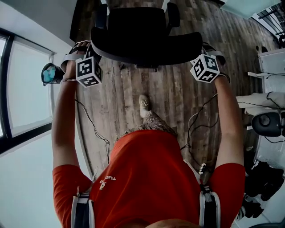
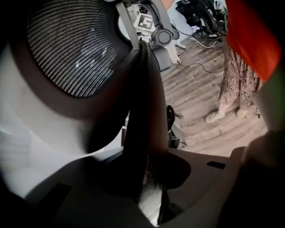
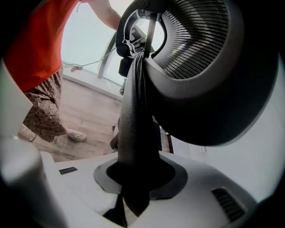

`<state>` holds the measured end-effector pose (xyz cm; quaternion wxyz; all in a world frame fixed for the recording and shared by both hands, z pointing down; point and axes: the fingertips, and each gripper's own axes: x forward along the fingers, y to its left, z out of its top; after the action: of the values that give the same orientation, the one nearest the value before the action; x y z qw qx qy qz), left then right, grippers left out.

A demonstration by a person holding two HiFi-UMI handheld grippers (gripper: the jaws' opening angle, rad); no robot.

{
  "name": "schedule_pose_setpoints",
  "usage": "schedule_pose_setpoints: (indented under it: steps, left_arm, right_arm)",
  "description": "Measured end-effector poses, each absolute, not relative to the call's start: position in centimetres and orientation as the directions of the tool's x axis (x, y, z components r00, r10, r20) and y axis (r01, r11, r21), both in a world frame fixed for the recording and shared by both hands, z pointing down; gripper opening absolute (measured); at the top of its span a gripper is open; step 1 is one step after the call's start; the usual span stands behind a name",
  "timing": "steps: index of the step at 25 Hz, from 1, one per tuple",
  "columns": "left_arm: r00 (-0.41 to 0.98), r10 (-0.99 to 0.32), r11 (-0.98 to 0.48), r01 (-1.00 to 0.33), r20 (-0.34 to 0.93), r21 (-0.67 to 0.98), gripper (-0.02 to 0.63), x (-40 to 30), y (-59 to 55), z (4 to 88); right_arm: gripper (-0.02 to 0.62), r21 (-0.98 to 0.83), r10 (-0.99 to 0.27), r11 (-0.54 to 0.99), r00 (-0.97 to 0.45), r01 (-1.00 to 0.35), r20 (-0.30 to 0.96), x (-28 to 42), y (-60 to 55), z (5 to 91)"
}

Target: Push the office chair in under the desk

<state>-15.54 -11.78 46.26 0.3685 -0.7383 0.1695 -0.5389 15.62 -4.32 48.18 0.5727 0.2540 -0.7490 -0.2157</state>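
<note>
A person in a red shirt [image 1: 147,178] stands over a black office chair [image 1: 142,40], arms stretched forward and a handheld gripper in each hand. The left gripper [image 1: 91,55] and the right gripper [image 1: 201,57] each have their jaws clenched on the outer rim of the backrest [image 1: 178,49], one at either side of its upper edge. Each gripper view shows the thin, dark, smooth frame edge pinched between pale jaws, with the ribbed mesh panel [image 2: 75,49] curving away beside it. The rim looks stiff and hard, a sound place to take hold, while the mesh would likely give under pressure. Held at both sides, the chair should roll straight rather than swivel. It is probably fairly heavy but should move easily on the plank floor [image 1: 173,98], unless its wheels meet the cables [image 1: 196,120] trailing there. One pale shoe [image 1: 144,103] shows just behind the chair. Beyond the backrest lie the padded seat [image 1: 133,20] and an armrest [image 1: 173,13]. The chair stands on open floor just ahead of the person, and the counter it belongs under cannot be made out with certainty.
</note>
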Motion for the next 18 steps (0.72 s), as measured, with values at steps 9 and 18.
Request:
schedule_pose_setpoints:
  steps: [9,18]
  left_arm:
    - [0.351,-0.653,-0.672,0.142,0.671,-0.727,0.106,-12.6,-21.2,46.2]
    - [0.329,-0.652,-0.686,0.126,0.683,-0.716,0.106,-9.8,-28.6,46.1]
  right_arm:
    - [0.112,0.612,-0.623,0.781,-0.225,-0.125,0.749,18.7,-14.2,48.2]
    - [0.112,0.603,-0.611,0.790,-0.221,-0.107,0.760,21.8,-22.5,48.1]
